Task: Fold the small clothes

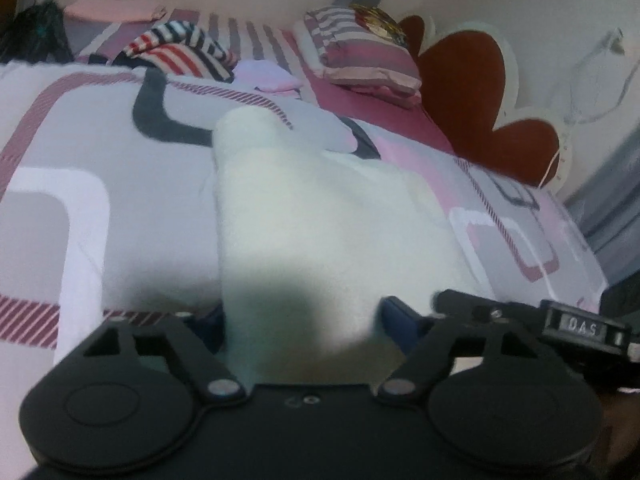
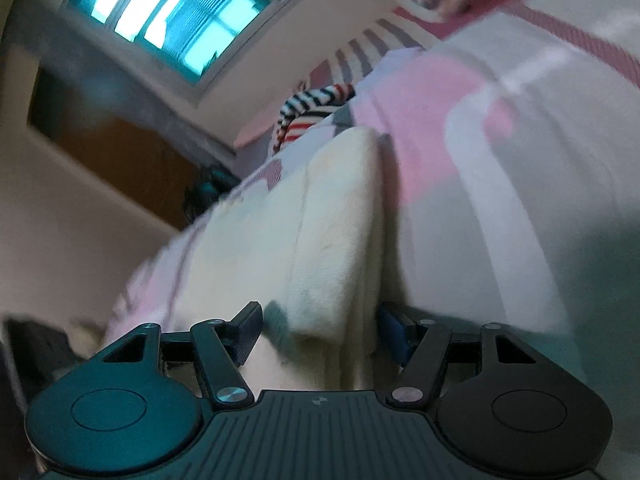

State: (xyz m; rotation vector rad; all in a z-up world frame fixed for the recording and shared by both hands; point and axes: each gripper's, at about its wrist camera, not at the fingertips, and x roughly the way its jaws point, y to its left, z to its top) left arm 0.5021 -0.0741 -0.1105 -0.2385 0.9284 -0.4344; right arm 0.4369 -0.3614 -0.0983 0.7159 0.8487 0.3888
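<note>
A small cream-white garment (image 1: pixel 304 216) lies on the patterned bedspread (image 1: pixel 80 184). Its near edge runs in between the fingers of my left gripper (image 1: pixel 300 320), whose jaws stand wide apart around the cloth. In the right wrist view the same garment (image 2: pixel 320 232) is folded along a ridge and passes between the fingers of my right gripper (image 2: pixel 320 332), also wide apart. The right gripper shows in the left wrist view (image 1: pixel 552 328) at the lower right, close beside the left one. The cloth hides part of the fingertips, so a grip on it does not show.
A striped red, white and navy garment (image 1: pixel 180 50) and a folded pale pink piece (image 1: pixel 268 76) lie further up the bed. A striped pillow (image 1: pixel 360 52) and a red flower-shaped cushion (image 1: pixel 480 92) are at the head. A window (image 2: pixel 172 12) and wooden door (image 2: pixel 120 152) show beyond the bed.
</note>
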